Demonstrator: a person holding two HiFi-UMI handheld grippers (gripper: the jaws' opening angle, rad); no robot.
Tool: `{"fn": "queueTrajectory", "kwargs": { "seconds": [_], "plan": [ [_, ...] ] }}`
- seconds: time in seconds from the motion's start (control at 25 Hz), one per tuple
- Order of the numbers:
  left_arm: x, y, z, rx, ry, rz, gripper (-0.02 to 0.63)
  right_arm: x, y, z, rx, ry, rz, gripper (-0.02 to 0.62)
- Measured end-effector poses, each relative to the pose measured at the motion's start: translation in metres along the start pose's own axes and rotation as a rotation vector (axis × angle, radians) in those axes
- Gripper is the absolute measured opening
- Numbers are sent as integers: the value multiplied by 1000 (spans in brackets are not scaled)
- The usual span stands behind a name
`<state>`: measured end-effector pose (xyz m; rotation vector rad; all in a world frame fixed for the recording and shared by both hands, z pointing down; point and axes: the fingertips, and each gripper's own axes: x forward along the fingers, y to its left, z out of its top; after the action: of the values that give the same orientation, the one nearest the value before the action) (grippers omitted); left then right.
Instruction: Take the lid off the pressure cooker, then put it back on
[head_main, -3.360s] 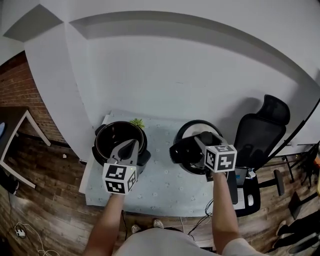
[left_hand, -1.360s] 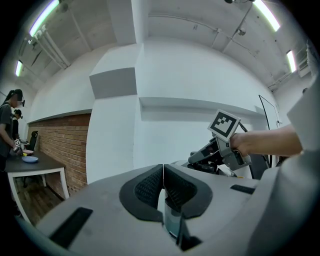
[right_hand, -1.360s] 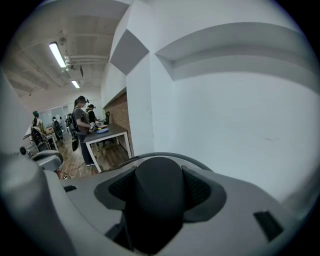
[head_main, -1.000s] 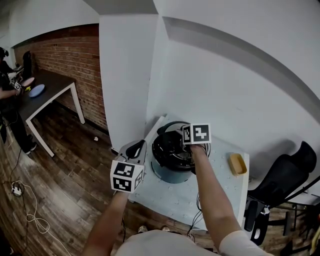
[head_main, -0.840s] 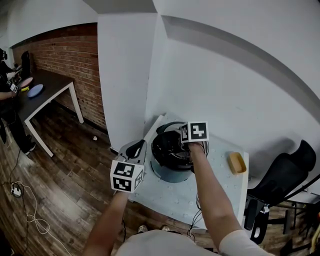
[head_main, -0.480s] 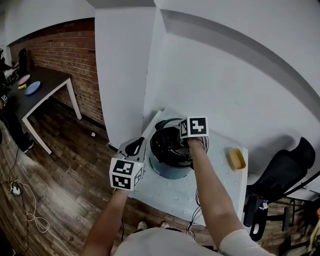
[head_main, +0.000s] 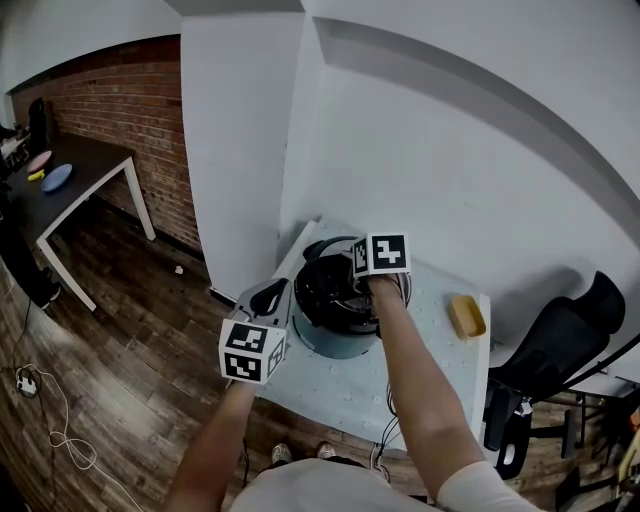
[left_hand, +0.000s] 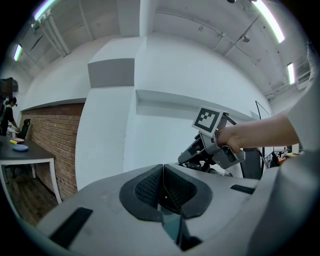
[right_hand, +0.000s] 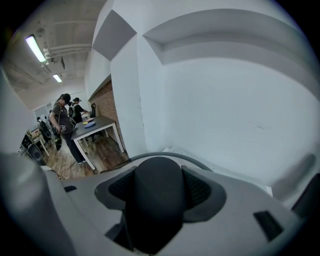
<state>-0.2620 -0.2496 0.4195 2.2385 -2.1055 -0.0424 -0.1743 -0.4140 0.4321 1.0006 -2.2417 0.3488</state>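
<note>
Presently: pressure cooker (head_main: 338, 338) stands on the pale counter (head_main: 420, 385), toward its far-left part. Black lid (head_main: 322, 288) sits on top of the cooker body; whether it is locked down, cannot tell. Right gripper (head_main: 368, 288) reaches down over the lid, jaws clamped on the lid's dark handle (right_hand: 152, 200), which fills the gap between them. Left gripper (head_main: 270, 293) held at the counter's left edge, just beside the cooker; jaws pressed together, nothing between. Yellow object (head_main: 465, 316) lies on the counter to the cooker's right, well apart. Black office chair (head_main: 560, 335) off the counter's right side. Dark table (head_main: 75, 190) by a brick wall (head_main: 130, 110), far left.
</note>
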Motion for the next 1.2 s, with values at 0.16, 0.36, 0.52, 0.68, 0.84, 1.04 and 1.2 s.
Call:
{"fn": "queueTrajectory", "kwargs": {
  "seconds": [0.16,0.36,0.52,0.68,0.84,1.04,1.2],
  "plan": [
    [-1,3,-1,-2,0,4,14,5,-4,-7,45,6,-24,276],
    [-5,11,-3,-10,2,12,15,7,-2,-8,25,-5,-33,276],
    [-5,12,-9,-19,12,6,14,6,-2,-9,22,-17,-43,276],
    [-3,9,-14,-21,19,-4,15,6,-1,-7,14,-29,-38,276],
    [1,8,-11,-17,19,-9,14,6,-1,-8,12,-27,-31,278],
    [3,6,-9,-11,20,-4,14,6,0,-8,4,-35,-14,279],
    [3,6,-11,-8,29,10,15,7,3,-8,-39,-32,35,279]
  ]
}}
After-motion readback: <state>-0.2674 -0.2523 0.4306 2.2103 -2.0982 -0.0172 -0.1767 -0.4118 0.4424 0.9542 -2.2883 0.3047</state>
